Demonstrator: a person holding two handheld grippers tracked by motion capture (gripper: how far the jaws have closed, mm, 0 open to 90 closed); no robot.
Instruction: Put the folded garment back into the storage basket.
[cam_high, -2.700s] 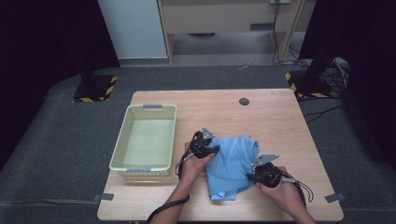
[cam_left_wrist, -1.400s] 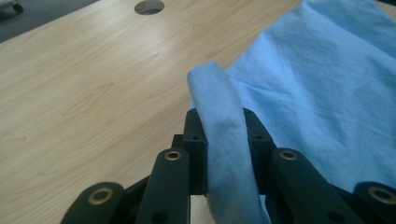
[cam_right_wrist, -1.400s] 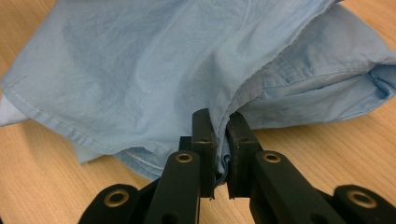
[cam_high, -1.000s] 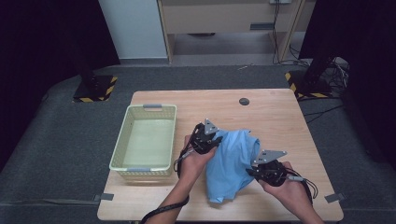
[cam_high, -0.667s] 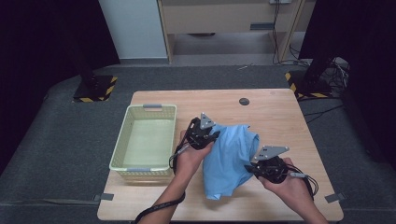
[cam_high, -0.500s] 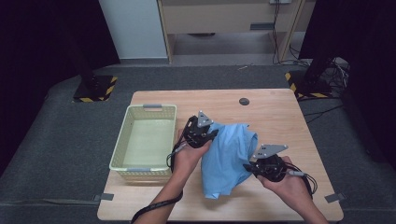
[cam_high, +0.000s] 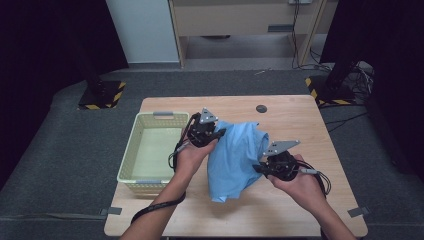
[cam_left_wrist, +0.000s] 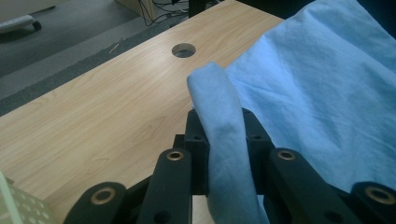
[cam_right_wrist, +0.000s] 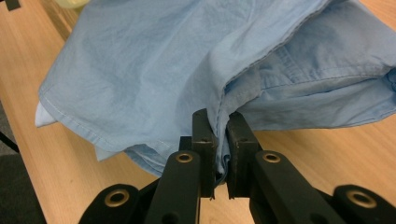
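Note:
A light blue shirt (cam_high: 235, 155) hangs folded between my two grippers above the wooden table (cam_high: 300, 117). My left gripper (cam_high: 218, 133) is shut on the shirt's upper left edge; in the left gripper view a fold of the blue cloth (cam_left_wrist: 224, 140) runs up between the jaws of that gripper (cam_left_wrist: 223, 122). My right gripper (cam_high: 258, 168) is shut on the shirt's right edge; in the right gripper view a seam of the shirt (cam_right_wrist: 187, 70) is pinched at the tips of the right gripper (cam_right_wrist: 222, 122). The shirt's lower corner (cam_high: 218, 196) droops to the table.
A pale yellow-green plastic basket (cam_high: 131, 153) stands empty on the table's left part, just left of my left hand. A dark round hole (cam_high: 261, 108) lies in the tabletop near the far edge, also seen as a hole (cam_left_wrist: 183, 50) ahead of the left gripper.
Both grippers have lifted the shirt off the table. The left gripper has moved up and left toward the basket, and the shirt now hangs more steeply.

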